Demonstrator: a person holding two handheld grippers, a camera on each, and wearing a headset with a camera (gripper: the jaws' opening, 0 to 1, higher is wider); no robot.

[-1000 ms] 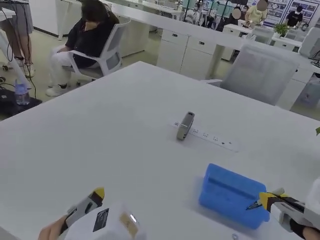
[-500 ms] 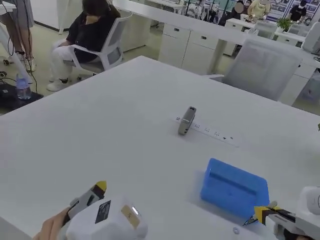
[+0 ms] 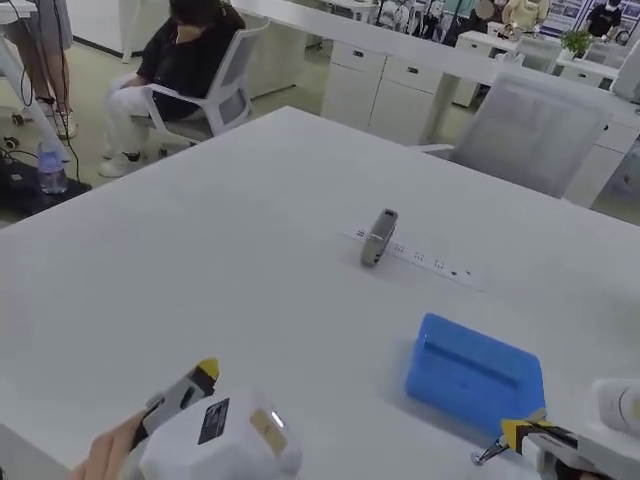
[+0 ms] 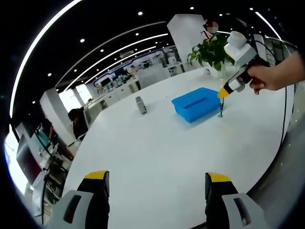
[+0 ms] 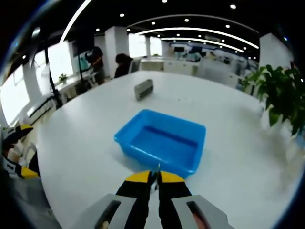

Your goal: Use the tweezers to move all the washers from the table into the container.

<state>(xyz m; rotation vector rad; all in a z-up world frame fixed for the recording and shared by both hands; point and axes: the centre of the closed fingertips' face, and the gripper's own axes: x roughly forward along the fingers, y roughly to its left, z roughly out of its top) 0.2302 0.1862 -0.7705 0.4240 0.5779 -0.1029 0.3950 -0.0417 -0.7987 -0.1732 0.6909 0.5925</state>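
Blue container (image 5: 160,140) lies beyond tweezers (image 4: 220,107) in right claw (image 5: 154,177).

Open-plan office, long white table (image 3: 200,250), rows of white desks (image 3: 395,90) with drawer units far behind, swivel chairs (image 3: 530,130), seated person (image 3: 180,60), recessed ceiling spotlights (image 4: 140,13), potted plant (image 5: 279,95)

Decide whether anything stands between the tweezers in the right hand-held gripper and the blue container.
Nothing visible does. The right hand-held gripper holds the tweezers just short of the blue container's near wall, with bare table between them. The grey block lies beyond the container, out of the path.
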